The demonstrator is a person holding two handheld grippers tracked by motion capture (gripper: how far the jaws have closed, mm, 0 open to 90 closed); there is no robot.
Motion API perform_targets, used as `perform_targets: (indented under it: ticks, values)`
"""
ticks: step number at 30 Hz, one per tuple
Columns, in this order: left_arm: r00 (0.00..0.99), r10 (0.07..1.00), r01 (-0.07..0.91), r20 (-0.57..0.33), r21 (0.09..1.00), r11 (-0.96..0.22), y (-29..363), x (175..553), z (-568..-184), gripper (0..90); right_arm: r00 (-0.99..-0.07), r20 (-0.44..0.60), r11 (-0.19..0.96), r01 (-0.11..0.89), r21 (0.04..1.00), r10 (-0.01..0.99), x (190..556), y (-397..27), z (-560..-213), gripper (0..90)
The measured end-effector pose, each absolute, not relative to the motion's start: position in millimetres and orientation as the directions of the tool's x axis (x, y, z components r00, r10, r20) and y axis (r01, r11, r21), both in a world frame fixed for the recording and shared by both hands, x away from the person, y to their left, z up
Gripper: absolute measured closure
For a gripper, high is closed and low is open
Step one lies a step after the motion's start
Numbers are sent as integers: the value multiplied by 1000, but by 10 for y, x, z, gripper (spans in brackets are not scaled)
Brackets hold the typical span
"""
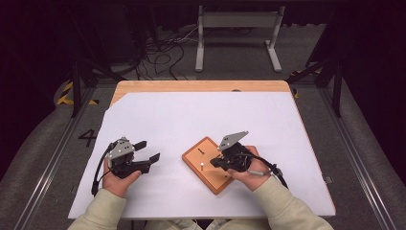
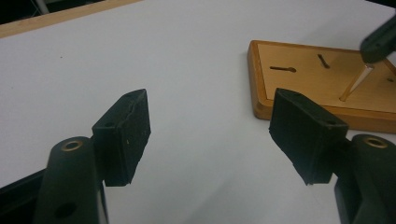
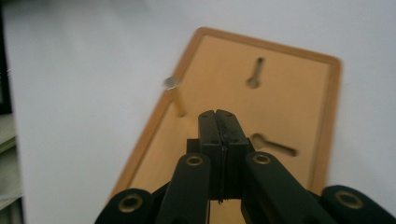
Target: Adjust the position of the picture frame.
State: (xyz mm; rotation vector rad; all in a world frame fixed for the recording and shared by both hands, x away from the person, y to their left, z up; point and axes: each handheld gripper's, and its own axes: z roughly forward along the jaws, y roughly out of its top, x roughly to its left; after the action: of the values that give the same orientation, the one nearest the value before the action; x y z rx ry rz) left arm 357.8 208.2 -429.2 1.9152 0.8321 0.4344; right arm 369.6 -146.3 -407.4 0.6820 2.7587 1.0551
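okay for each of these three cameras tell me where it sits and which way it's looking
High view: above the person's side, looking forward and down on the table; both forearms, left gripper, right gripper.
Left gripper view: on the left gripper, looking along its open jaws across the white sheet to the wooden board.
Right gripper view: on the right gripper, jaws shut, looking down at the board.
Shared: board and its upright pin.

Right gripper (image 3: 219,122) jaws pressed together, empty, over wooden board (image 3: 289,107). 2 keyhole slots (image 3: 255,74) in board; metal peg (image 3: 173,91) stands near its left edge.
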Motion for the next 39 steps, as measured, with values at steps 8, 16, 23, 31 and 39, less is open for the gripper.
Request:
perform_targets:
  ticks: [8,16,23,31,39]
  values:
    - [701,711,372,-53,878,-302,2087,3602,-4301,287,-938,94,730,321,603,335,3383,-1277,-4158,900]
    - [704,709,371,-54,878,-301,2064,3624,-4300,288,-949,82,793,301,529,305,3233,-1133,-4344,900]
    - [708,704,375,-61,876,-302,2043,3640,-4301,288,-949,38,815,290,501,314,3214,-1172,-4333,900]
    - [712,699,380,-65,873,-306,2002,3660,-4302,289,-908,-2,797,368,479,420,3331,-1485,-4317,900]
    - [719,693,375,-56,870,-319,1969,3678,-4305,294,-864,-64,778,415,472,500,3446,-1789,-4307,900]
